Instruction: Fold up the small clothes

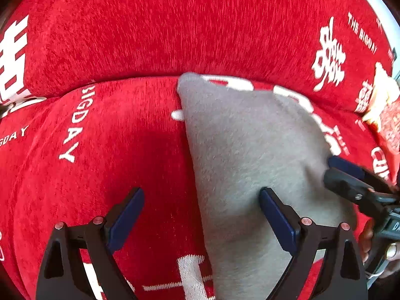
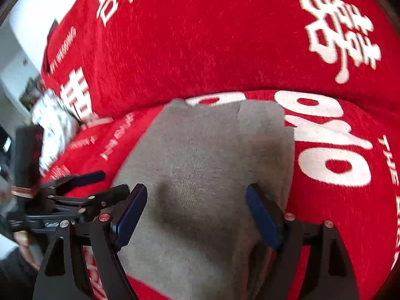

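A small grey fleece garment (image 1: 240, 155) lies flat on a red sofa cover (image 1: 150, 37) with white lettering. In the left wrist view my left gripper (image 1: 201, 222) stands open above the garment's left edge, its right finger over the grey cloth and its left finger over red fabric, with nothing pinched. In the right wrist view the same grey garment (image 2: 207, 165) fills the middle, and my right gripper (image 2: 197, 215) hangs open over it, holding nothing. The right gripper (image 1: 350, 175) also shows at the garment's right edge in the left wrist view.
The sofa backrest (image 2: 200, 37) rises just behind the garment. A white patterned cloth (image 2: 53, 120) lies at the far left, and a cream and red item (image 1: 382, 105) at the far right. A hand (image 1: 367, 240) holds the right gripper's handle.
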Demonstrator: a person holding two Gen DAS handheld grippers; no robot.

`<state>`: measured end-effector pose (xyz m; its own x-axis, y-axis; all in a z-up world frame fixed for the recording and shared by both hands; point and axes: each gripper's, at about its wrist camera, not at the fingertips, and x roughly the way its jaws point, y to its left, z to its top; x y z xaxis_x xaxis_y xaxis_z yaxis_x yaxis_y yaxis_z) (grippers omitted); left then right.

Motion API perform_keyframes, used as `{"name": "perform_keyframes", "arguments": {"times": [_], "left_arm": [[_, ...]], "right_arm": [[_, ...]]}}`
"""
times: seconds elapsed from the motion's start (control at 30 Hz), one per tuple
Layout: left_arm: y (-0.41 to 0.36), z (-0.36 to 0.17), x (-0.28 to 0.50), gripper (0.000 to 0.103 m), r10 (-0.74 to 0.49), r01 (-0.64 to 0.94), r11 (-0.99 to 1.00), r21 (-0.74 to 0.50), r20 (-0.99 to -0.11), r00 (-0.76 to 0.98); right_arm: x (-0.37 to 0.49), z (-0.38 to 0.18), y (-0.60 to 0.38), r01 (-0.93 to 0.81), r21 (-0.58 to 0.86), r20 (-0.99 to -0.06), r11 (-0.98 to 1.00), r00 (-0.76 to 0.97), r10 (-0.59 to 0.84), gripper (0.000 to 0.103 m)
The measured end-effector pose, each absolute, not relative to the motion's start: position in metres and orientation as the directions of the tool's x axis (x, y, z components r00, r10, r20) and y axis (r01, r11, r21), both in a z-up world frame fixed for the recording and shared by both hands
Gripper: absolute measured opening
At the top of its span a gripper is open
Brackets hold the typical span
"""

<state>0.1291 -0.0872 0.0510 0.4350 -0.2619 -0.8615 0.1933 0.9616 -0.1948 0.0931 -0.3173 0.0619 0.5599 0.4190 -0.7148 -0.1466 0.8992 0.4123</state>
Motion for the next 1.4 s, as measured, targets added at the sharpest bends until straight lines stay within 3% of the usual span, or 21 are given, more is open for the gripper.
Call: {"name": "perform_keyframes", "arguments": {"times": [0.2,0.27,0.43,0.7,0.73,0.8,0.87,0.93,1.03,1.4], "left_arm": [[-0.075,0.075,0.155,0.095,-0.349,0.158,0.937,-0.312,-0.829,0.437],[-0.082,0.068,0.171,0.095,-0.401,0.168,0.916,-0.365,-0.840,0.366],[-0.101,0.038,0.191,0.095,-0.395,0.161,0.917,-0.364,-0.881,0.260],[-0.103,0.010,0.187,0.092,-0.535,0.109,0.845,-0.524,-0.821,0.201],[-0.108,0.011,0.184,0.088,-0.525,0.120,0.851,-0.511,-0.826,0.205],[-0.114,0.018,0.179,0.078,-0.488,0.148,0.873,-0.466,-0.837,0.246],[-0.116,0.028,0.176,0.061,-0.475,0.173,0.880,-0.443,-0.836,0.274],[-0.116,0.040,0.173,0.052,-0.472,0.201,0.881,-0.429,-0.831,0.296],[-0.121,0.049,0.167,0.048,-0.448,0.223,0.892,-0.394,-0.837,0.314],[-0.102,0.068,0.145,0.047,-0.440,0.220,0.896,-0.385,-0.831,0.339]], "right_arm": [[0.092,0.061,-0.360,0.016,0.430,-0.737,0.902,0.583,0.341,0.090],[0.098,0.056,-0.374,0.070,0.482,-0.734,0.873,0.576,0.359,0.090],[0.109,0.036,-0.388,0.146,0.568,-0.726,0.810,0.552,0.410,0.090],[0.120,0.000,-0.377,0.156,0.694,-0.671,0.703,0.495,0.553,0.089],[0.121,-0.001,-0.371,0.144,0.686,-0.675,0.714,0.494,0.548,0.087],[0.125,0.002,-0.358,0.112,0.626,-0.712,0.771,0.484,0.508,0.070],[0.125,0.004,-0.355,0.101,0.637,-0.704,0.764,0.481,0.523,0.049],[0.118,0.014,-0.353,0.081,0.627,-0.697,0.775,0.502,0.512,0.046],[0.113,0.024,-0.344,0.071,0.590,-0.714,0.804,0.512,0.478,0.044],[0.096,0.052,-0.324,0.064,0.548,-0.730,0.834,0.523,0.440,0.043]]}}
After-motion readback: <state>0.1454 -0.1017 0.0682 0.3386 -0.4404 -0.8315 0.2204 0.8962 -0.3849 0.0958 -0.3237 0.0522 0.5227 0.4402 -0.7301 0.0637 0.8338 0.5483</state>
